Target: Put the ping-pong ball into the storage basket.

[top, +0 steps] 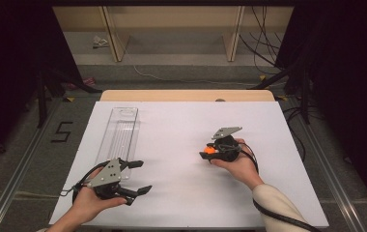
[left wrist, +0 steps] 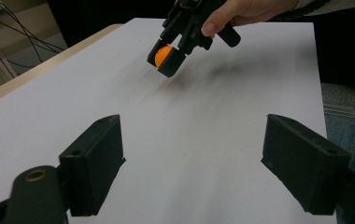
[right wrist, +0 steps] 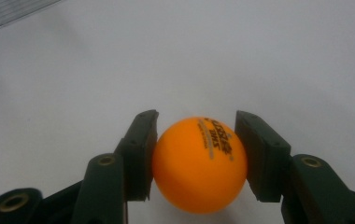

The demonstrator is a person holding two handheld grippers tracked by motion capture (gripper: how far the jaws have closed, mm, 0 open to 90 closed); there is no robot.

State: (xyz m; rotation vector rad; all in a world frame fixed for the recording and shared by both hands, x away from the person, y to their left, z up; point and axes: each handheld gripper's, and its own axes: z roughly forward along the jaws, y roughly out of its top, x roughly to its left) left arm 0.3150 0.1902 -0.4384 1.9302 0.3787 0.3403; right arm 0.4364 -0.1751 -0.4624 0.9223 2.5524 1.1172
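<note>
My right gripper (top: 209, 152) pinches the orange ball (right wrist: 199, 164) above mid-table; the clear tray (top: 119, 133) lies far to its left, long axis running away, beside my spread-open left gripper (top: 138, 176).

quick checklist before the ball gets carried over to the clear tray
1. Ball held: right claw is shut on the orange ball, a jaw on each side. ok
2. Ball lifted: left gripper view shows it above the white table, its shadow apart from it. ok
3. Tray reachable: clear tray lies at the table's far left. ok
4. Tray empty: nothing shows inside; too faint to be sure. cannot tell
5. Left claw free: open, holding nothing. ok
6. Path: left claw sits at the tray's near end. not ok
</note>
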